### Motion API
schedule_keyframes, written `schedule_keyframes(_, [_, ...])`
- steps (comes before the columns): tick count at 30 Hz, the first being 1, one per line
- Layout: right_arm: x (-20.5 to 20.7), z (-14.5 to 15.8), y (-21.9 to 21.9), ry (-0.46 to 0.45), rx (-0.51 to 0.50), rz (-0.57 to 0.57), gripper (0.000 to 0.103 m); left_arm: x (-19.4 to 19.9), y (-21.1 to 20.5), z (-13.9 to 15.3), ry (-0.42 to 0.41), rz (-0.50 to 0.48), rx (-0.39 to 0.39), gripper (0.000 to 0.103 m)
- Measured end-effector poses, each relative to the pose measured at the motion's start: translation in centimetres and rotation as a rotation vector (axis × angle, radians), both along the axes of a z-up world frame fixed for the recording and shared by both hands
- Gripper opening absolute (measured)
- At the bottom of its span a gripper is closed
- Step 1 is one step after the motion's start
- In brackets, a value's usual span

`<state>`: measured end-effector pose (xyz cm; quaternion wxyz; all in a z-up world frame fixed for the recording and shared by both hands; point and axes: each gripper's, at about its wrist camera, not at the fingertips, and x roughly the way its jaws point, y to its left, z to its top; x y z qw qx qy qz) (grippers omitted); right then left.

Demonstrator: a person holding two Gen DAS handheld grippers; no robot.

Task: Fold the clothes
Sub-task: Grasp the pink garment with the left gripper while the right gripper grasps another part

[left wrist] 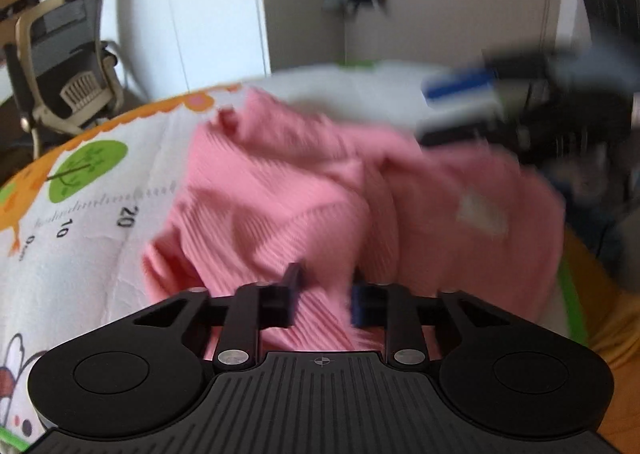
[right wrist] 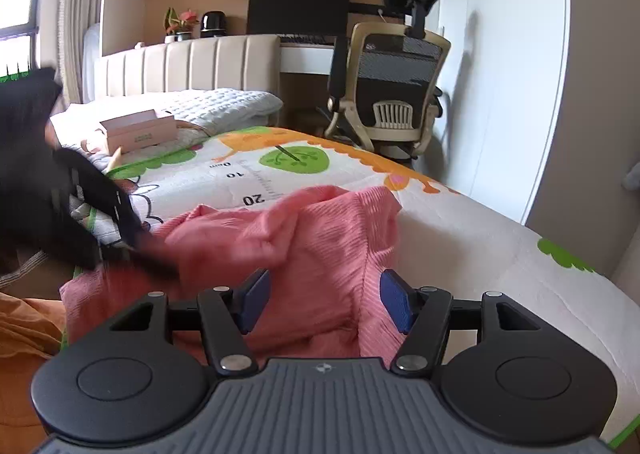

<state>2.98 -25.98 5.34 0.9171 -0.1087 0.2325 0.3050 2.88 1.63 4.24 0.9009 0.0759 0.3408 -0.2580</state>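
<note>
a bedroom is seen, with a bed point(right wrist: 460, 238) covered by a white printed mat point(right wrist: 248, 161) bearing a green tree, an orange border and a ruler scale. behind it a padded headboard point(right wrist: 188, 65), a desk with a dark monitor point(right wrist: 298, 7) and a mesh office chair point(right wrist: 390, 89) are shown. a pink box point(right wrist: 138, 129) is seen resting on the quilted bedding near the headboard.

a pink ribbed garment point(right wrist: 316, 242) is heaped on the mat, crumpled and not yet laid flat. in the right wrist view the right gripper point(right wrist: 324, 300) is held low over the near edge of the cloth, its blue-padded fingers point(right wrist: 394, 300) spread wide, with a raised fold lying between them but not clamped. the left gripper point(right wrist: 100, 213) is seen blurred at the left, reaching into the garment's far left side.

in the left wrist view the left gripper point(left wrist: 322, 296) is shown with its fingers point(left wrist: 358, 304) drawn in on a bunch of the pink garment point(left wrist: 320, 189), which passes up between them; the fabric appears pinched, though motion blur softens it. the right gripper point(left wrist: 500, 93) is seen as a dark and blue blur beyond the cloth.
</note>
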Motion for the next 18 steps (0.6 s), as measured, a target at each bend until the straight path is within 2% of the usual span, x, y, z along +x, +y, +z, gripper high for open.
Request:
schedule_keyframes(2, [-0.3, -0.5, 1.2, -0.006, -0.027, 0.023, 0.061, 0.7, 2.5, 2.3, -0.05, 0.084, -0.064, 0.01])
schedule_keyframes(5, [-1.1, -1.4, 4.2, 0.001, -0.07, 0.153, 0.072, 1.3, 7.1, 5.5, -0.165, 0.234, -0.116, 0.007])
schedule_keyframes(7, [-1.6, -2.3, 6.5, 0.011, -0.114, 0.265, 0.075, 2.1, 9.4, 6.3, -0.21, 0.33, -0.118, 0.007])
schedule_keyframes(9, [-2.0, -3.4, 9.0, -0.004, -0.184, 0.351, 0.077, 3.2, 10.9, 6.3, -0.221, 0.385, -0.121, 0.007])
schedule_keyframes(11, [-1.7, -4.8, 11.1, -0.039, -0.256, 0.354, 0.077, 4.3, 12.2, 6.1, -0.222, 0.427, -0.137, 0.007])
schedule_keyframes(12, [-1.2, -5.4, 11.9, -0.052, -0.283, 0.344, 0.075, 4.8, 12.8, 5.9, -0.222, 0.445, -0.15, 0.006])
schedule_keyframes(13, [-0.3, -5.6, 12.2, -0.039, -0.277, 0.332, 0.067, 5.9, 13.0, 5.9, -0.224, 0.462, -0.159, 0.005])
schedule_keyframes(14, [0.8, -5.2, 12.0, -0.009, -0.247, 0.319, 0.043, 6.7, 13.3, 5.9, -0.227, 0.481, -0.169, 0.005])
schedule_keyframes(15, [1.9, -4.8, 11.7, 0.016, -0.214, 0.301, 0.027, 7.4, 13.8, 6.0, -0.231, 0.501, -0.179, 0.005])
schedule_keyframes(17, [4.3, -2.4, 9.5, -0.013, -0.142, 0.192, 0.017, 8.3, 15.1, 6.3, -0.241, 0.544, -0.19, 0.005])
schedule_keyframes(18, [5.7, -1.1, 7.9, -0.031, -0.103, 0.119, 0.015, 8.5, 15.9, 6.4, -0.249, 0.565, -0.192, 0.005])
